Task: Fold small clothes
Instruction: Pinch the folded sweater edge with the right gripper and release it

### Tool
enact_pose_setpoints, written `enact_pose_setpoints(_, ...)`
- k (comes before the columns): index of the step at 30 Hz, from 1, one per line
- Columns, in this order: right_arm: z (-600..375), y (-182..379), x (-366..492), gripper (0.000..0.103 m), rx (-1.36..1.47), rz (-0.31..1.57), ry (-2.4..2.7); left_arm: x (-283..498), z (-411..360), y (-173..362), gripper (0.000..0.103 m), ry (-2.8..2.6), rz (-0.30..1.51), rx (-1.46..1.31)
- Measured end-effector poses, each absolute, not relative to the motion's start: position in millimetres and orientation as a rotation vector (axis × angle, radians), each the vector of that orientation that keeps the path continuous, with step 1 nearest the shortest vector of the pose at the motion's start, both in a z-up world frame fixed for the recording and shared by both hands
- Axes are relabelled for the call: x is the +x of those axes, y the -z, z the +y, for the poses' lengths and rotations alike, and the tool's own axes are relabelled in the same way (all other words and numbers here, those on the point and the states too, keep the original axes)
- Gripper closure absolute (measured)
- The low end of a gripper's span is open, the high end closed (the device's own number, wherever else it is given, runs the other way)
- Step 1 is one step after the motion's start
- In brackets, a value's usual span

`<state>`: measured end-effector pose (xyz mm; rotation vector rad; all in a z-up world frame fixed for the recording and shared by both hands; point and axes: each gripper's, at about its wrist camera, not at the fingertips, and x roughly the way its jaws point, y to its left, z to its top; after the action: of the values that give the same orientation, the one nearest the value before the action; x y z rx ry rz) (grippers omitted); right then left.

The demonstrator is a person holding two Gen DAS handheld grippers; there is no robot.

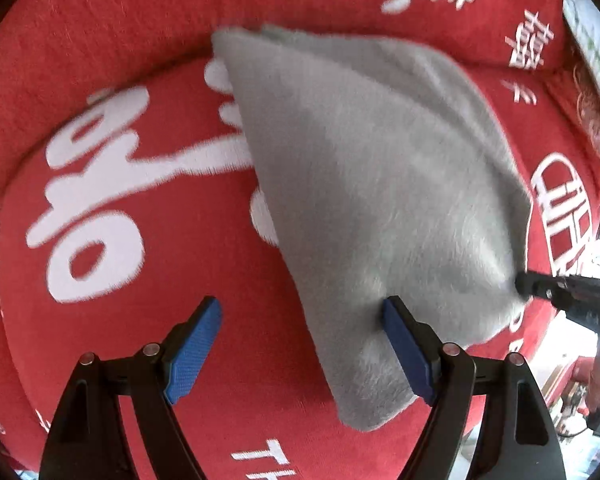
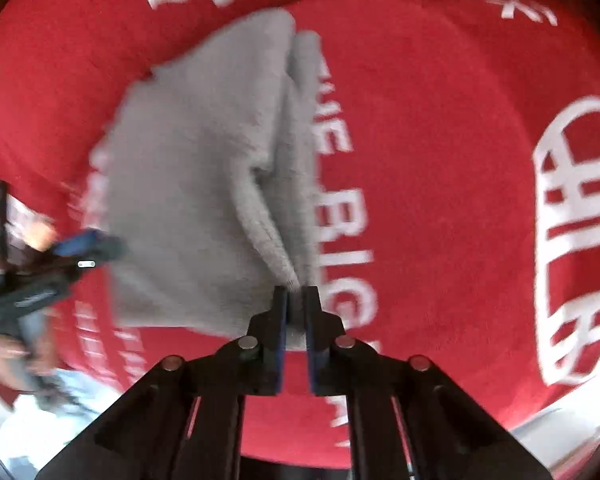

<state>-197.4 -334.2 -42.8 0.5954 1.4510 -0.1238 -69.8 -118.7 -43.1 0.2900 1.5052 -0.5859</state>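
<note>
A small grey fleecy cloth (image 1: 380, 184) lies partly folded on a red cover with white lettering (image 1: 132, 80). In the left wrist view my left gripper (image 1: 302, 308) stands open just above it. Its right finger (image 1: 408, 348) is over the cloth's near edge and its left finger over bare red cover. The right gripper's tip (image 1: 540, 284) shows at the cloth's right corner. In the right wrist view my right gripper (image 2: 296, 292) is shut on a bunched corner of the grey cloth (image 2: 196, 184), whose layers rise into the jaws. The left gripper (image 2: 88, 248) is blurred at the cloth's left side.
The red cover (image 2: 440, 160) drapes over a rounded surface and drops away at the sides. A white patterned object (image 1: 592, 52) lies at its far right edge. Bright floor and clutter (image 1: 572, 400) show beyond the lower right edge.
</note>
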Motion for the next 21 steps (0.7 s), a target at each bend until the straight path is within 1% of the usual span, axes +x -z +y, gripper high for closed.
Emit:
enact_pose_setpoints(4,-348,44,-210,0.094,0.706,1.447,0.173,-79,-114,40,0.021,0.589,1.506,0.293)
enact_pose_setpoints(5,-350,41,-213,0.088,0.692,1.459,0.197,-80,-113,39,0.021,0.588,1.504,0.295)
enact_pose_setpoints(8,-355,24,-216,0.087,0.663,1.456,0.258,-79,-110,32,0.021,0.581,1.499,0.297)
enact_pose_setpoints(9,-358,14,-214,0.083,0.658,1.425,0.264,-78,-108,27,0.021,0.580,1.483,0.291)
enact_pose_setpoints(10,-359,7,-211,0.082,0.660,1.392,0.260,-77,-106,22,0.017,0.570,1.456,0.291)
enact_pose_setpoints(11,-361,-2,-207,0.076,0.659,1.355,0.256,-76,-105,18,0.004,0.560,1.435,0.295)
enact_pose_setpoints(12,-363,-11,-198,0.056,0.655,1.319,0.249,-74,-104,13,0.000,0.548,1.410,0.293)
enact_pose_setpoints(13,-365,-15,-191,0.045,0.652,1.303,0.241,-73,-102,7,0.001,0.536,1.380,0.285)
enact_pose_setpoints(14,-366,-18,-182,0.040,0.651,1.287,0.222,-71,-100,3,0.001,0.528,1.366,0.275)
enact_pose_setpoints(17,-354,-11,-152,0.042,0.616,1.321,0.173,-65,-96,-2,0.001,0.471,1.341,0.264)
enact_pose_setpoints(19,-344,4,-133,0.053,0.575,1.372,0.161,-64,-95,-4,0.001,0.431,1.328,0.267)
enact_pose_setpoints(21,-340,18,-128,0.071,0.586,1.419,0.144,-63,-92,-4,0.001,0.444,1.342,0.225)
